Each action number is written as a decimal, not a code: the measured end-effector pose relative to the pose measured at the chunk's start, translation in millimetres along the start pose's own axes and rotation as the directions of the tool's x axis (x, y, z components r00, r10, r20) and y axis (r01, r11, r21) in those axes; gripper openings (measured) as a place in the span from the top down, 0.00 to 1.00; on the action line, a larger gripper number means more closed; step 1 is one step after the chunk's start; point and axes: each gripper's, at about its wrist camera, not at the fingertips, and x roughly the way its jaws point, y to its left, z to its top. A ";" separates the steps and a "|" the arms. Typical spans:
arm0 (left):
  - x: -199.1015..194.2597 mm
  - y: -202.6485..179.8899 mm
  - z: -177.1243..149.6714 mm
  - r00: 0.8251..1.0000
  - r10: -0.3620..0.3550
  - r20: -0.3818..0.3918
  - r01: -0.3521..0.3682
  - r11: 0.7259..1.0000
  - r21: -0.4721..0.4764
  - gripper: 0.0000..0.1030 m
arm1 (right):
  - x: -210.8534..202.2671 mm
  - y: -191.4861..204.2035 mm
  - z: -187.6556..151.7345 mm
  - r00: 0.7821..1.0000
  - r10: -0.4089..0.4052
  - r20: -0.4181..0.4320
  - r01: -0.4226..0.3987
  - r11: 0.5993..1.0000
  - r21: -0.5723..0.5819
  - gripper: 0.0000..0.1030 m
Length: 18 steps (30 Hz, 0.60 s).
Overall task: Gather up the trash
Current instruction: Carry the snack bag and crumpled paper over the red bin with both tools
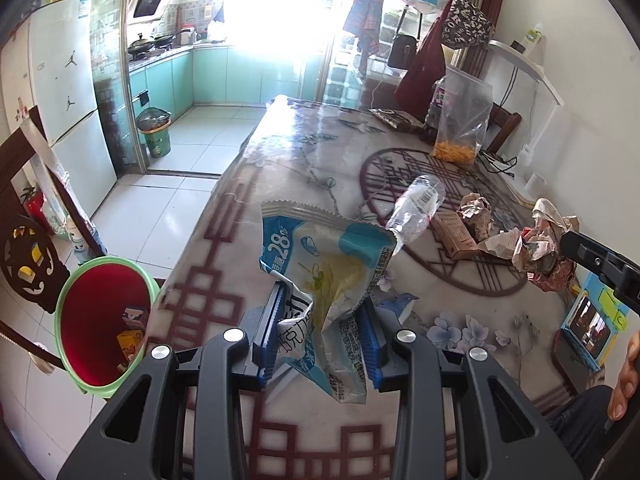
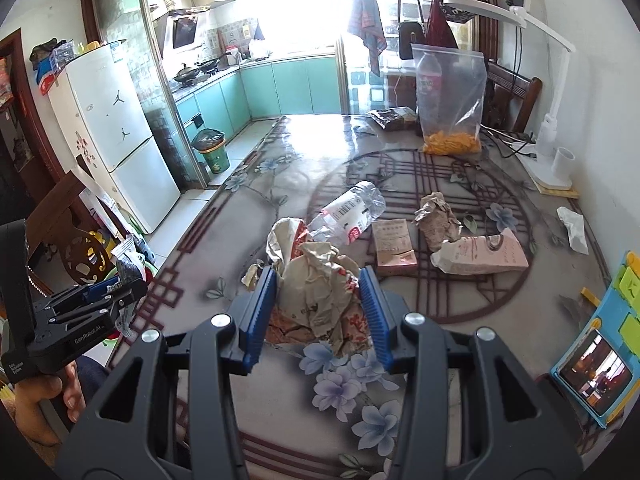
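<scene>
In the left wrist view my left gripper [image 1: 322, 336] is shut on a crumpled blue and white snack wrapper [image 1: 324, 264], held above the table's left edge. A red bin with a green rim [image 1: 104, 320] stands on the floor to its lower left, with some boxes inside. My right gripper [image 2: 320, 308] is shut on a wad of crumpled paper [image 2: 316, 292], lifted off the patterned table [image 2: 440, 312]. Behind it lie an empty plastic bottle [image 2: 348, 212], a small box [image 2: 394, 246], crumpled brown paper [image 2: 436, 220], a flattened pink carton [image 2: 480, 256] and a tissue [image 2: 574, 228].
A zip bag with orange snacks [image 2: 452, 100] and a dark packet [image 2: 394, 118] stand at the table's far end. A white desk lamp [image 2: 552, 148] is by the right wall, and a phone in a blue stand [image 2: 596, 372] is at the near right. A fridge [image 2: 116, 132] stands left.
</scene>
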 end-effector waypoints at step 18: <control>-29.4 58.3 -0.4 0.997 0.061 0.054 -0.058 0.996 -0.064 0.69 | 22.0 89.5 5.6 0.996 0.077 -0.047 -0.083 0.987 -0.139 0.59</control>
